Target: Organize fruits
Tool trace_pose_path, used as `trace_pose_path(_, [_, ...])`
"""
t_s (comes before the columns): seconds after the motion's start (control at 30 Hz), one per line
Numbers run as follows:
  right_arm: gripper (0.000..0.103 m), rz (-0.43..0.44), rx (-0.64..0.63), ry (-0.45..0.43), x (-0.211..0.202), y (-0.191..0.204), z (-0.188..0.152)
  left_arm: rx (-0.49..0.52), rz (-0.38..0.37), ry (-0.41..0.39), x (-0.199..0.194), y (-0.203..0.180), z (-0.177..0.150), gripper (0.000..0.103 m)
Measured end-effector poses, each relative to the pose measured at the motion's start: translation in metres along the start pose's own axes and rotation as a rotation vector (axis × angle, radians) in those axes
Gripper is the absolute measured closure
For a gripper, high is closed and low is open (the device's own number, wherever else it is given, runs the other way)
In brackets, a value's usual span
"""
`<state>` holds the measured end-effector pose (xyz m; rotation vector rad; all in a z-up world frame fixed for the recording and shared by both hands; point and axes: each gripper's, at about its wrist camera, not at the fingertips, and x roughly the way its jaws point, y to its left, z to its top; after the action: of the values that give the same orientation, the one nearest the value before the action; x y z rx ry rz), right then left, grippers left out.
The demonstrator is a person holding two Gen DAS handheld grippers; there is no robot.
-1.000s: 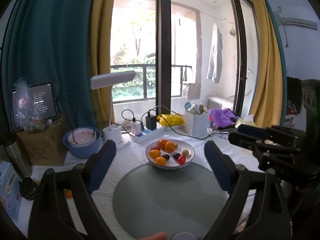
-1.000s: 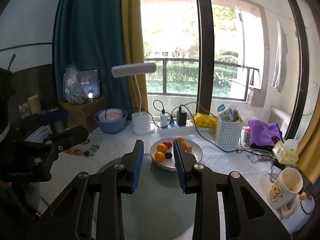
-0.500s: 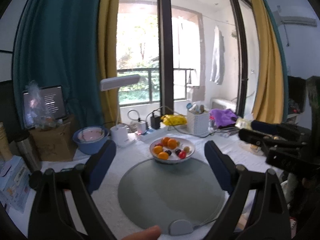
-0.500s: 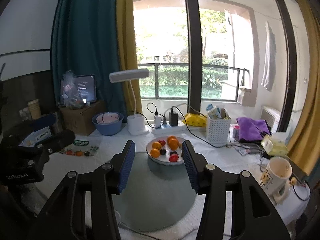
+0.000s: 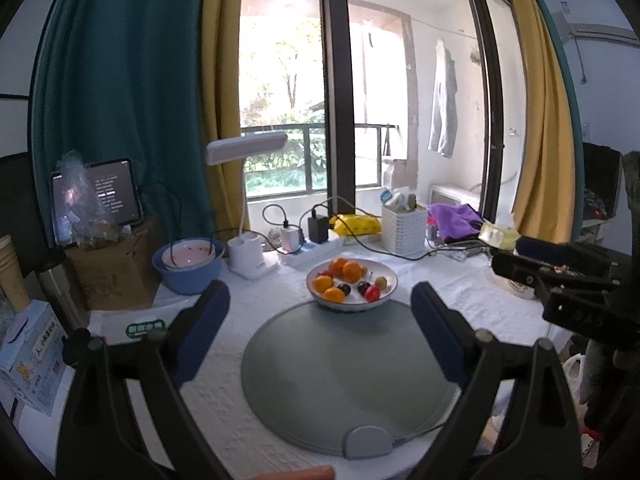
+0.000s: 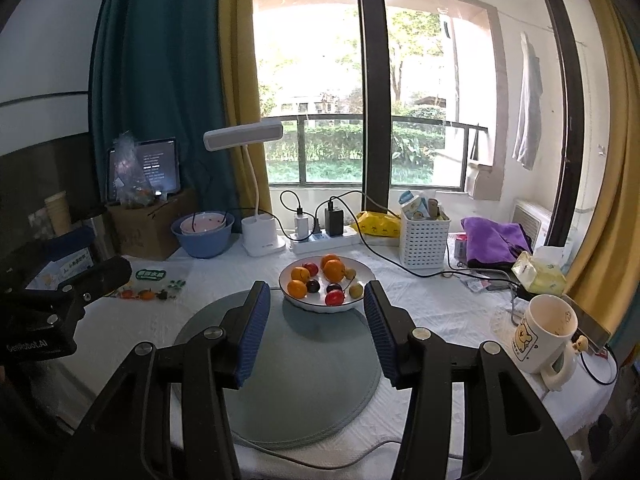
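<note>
Resting on the grey round mat's point(image 6: 280, 364) far edge, the white fruit bowl point(image 6: 327, 303) lies beyond both empty, spread-apart hand-held grippers, left point(image 5: 320, 336) and right point(image 6: 316, 332).

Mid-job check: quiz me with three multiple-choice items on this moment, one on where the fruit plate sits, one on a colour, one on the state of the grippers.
1. Where does the white plate of fruit stand?
A. On the far edge of the round grey mat
B. Inside the blue bowl
C. On the cardboard box

2. What colour is the folded cloth right of the white basket?
A. Green
B. Purple
C. Red

3. How are the left gripper and right gripper?
A. Both shut on fruit
B. One holds the mug
C. Both open, holding nothing

Answers: 1 A, the plate's near rim overlaps the mat's far edge. 2 B, it is plainly purple. 3 C, each view shows spread blue pads with nothing between them.
</note>
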<state>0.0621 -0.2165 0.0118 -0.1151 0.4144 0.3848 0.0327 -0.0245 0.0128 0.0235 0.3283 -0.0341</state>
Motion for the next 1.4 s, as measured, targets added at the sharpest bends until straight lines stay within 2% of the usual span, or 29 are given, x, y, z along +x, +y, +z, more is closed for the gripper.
trace_pose_path(0.27, [0.051, -0.001, -0.001, -0.003, 0.0, 0.0, 0.0, 0.02, -0.036, 0.003, -0.002, -0.005, -0.001, 0.01])
trace_pose_path(1.4, [0.051, -0.003, -0.005, -0.011, -0.006, -0.002, 0.002, 0.035, -0.053, -0.014, -0.007, -0.011, -0.002, 0.01])
